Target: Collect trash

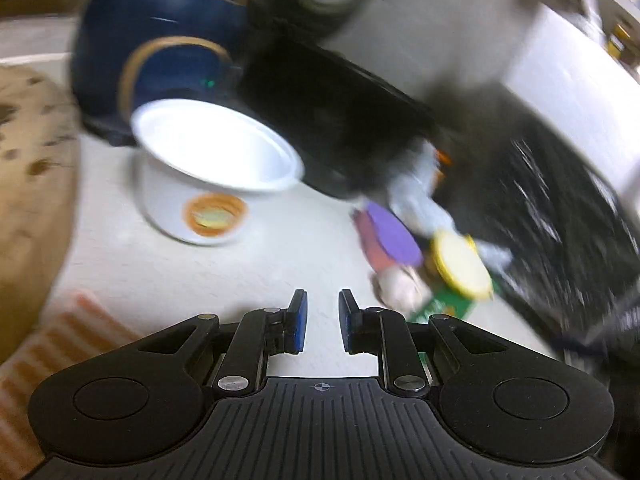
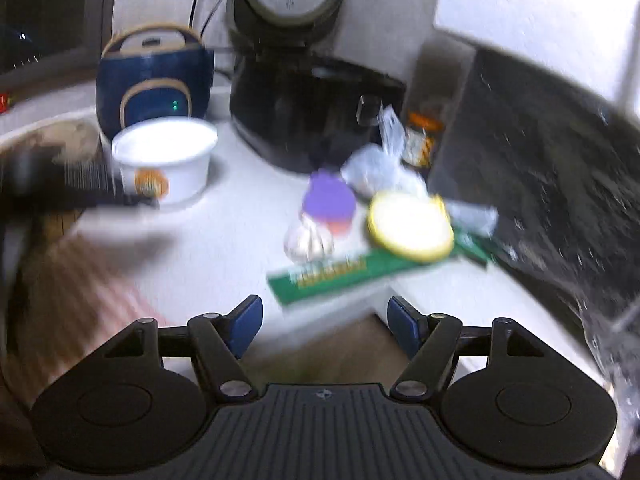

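Both views are motion-blurred. A white paper cup with an orange logo stands on the white counter, also in the right wrist view. To its right lie a purple-lidded tub, a yellow lid, a green packet, a garlic bulb and clear plastic bags. My left gripper is empty, jaws a narrow gap apart, short of the cup. My right gripper is open and empty at the counter's front edge, near the green packet.
A blue rice cooker and a black appliance stand at the back. A small jar sits by a dark speckled wall panel. A striped cloth lies at the counter's left front.
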Tool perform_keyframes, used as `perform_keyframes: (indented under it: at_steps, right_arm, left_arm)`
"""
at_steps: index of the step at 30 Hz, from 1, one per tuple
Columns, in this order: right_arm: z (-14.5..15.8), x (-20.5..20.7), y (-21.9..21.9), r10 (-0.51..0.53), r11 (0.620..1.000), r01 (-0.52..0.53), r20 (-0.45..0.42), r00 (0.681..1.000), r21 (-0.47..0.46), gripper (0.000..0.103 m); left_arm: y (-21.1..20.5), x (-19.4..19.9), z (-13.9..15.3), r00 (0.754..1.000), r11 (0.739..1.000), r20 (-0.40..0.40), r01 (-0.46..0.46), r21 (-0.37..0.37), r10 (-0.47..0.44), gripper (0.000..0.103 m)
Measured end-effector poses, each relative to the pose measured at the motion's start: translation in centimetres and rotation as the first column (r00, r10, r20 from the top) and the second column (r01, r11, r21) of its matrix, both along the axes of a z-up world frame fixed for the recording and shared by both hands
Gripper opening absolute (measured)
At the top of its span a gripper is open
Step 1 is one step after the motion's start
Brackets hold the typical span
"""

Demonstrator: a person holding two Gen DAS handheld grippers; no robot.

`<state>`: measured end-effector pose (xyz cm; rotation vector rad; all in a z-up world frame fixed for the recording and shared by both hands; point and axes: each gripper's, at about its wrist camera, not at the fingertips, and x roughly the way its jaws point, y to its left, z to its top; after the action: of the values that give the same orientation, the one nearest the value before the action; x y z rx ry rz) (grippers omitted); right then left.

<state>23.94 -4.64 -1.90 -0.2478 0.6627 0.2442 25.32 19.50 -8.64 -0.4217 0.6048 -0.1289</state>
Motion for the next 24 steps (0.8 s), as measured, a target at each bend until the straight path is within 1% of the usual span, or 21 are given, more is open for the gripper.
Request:
perform_keyframes:
  at_steps: [2, 5, 7, 10, 12, 13, 15, 16, 18, 19, 21, 24]
  right_arm:
    - [0.0, 1.7, 0.6, -0.002, 0.999, 0.002, -0.018, 1.0, 0.038, 0.07]
    - [0.0, 4.1, 0.4, -0.045, 0.995, 0.047, -0.031, 0.999, 0.087, 0.07]
    - [-0.6, 5.7, 0.3, -0.053, 0.993, 0.056, -0.024, 0.998, 0.107, 0.07]
    - [-2.0, 8.1, 0.4, -0.055, 0.994, 0.056, -0.018, 0.998, 0.092, 0.07]
    - [-2.5, 9.2, 0.0, -0.061, 0.994, 0.06, 0.007, 0.998, 0.088, 0.07]
    - [-2.7, 9.8, -0.6, -0.071, 0.994, 0.069, 0.022, 0.997, 0.089, 0.07]
    - [-2.7, 11.2, -2.2, -0.109, 0.99, 0.104, 0.046, 0.993, 0.09, 0.07]
    - [-2.6, 11.9, -3.1, -0.122, 0.989, 0.117, 0.061, 0.991, 0.089, 0.07]
    - [-2.9, 14.1, -5.0, -0.17, 0.984, 0.164, 0.087, 0.982, 0.07, 0.07]
    - [-3.2, 15.2, -6.0, -0.194, 0.98, 0.189, 0.083, 0.978, 0.059, 0.07]
    - [-4.2, 17.6, -8.1, -0.235, 0.971, 0.232, 0.04, 0.971, 0.053, 0.07]
    - [-5.5, 19.7, -10.3, -0.264, 0.96, 0.266, -0.033, 0.964, 0.087, 0.07]
  left_arm:
    - [-0.9, -0.2, -0.6, 0.999, 0.999, -0.007, 0.036, 0.037, -0.036, 0.02]
    - [-1.3, -0.5, -1.3, 0.997, 0.997, -0.03, 0.074, 0.03, -0.073, 0.02]
    - [-1.7, -0.8, -1.6, 0.996, 0.996, -0.028, 0.082, 0.044, -0.081, 0.02]
    - [-2.3, -1.3, -1.5, 0.997, 0.994, -0.017, 0.073, 0.084, -0.072, 0.02]
    - [-2.6, -1.5, -1.1, 0.998, 0.994, -0.025, 0.063, 0.084, -0.061, 0.02]
    - [-2.8, -1.5, -0.9, 0.997, 0.994, -0.028, 0.069, 0.083, -0.067, 0.02]
    - [-3.3, -1.2, -0.9, 0.996, 0.991, -0.052, 0.083, 0.11, -0.077, 0.02]
    - [-3.5, -1.0, -0.8, 0.996, 0.988, -0.068, 0.073, 0.133, -0.065, 0.02]
    - [-3.8, -0.8, -0.5, 0.996, 0.988, -0.073, 0.058, 0.141, -0.048, 0.02]
    - [-3.9, -0.9, -0.2, 0.997, 0.989, -0.067, 0.057, 0.136, -0.048, 0.02]
    - [-4.1, -0.9, 0.3, 0.997, 0.989, -0.051, 0.068, 0.134, -0.062, 0.02]
    - [-4.5, -0.5, 0.9, 0.996, 0.988, -0.043, 0.089, 0.126, -0.084, 0.02]
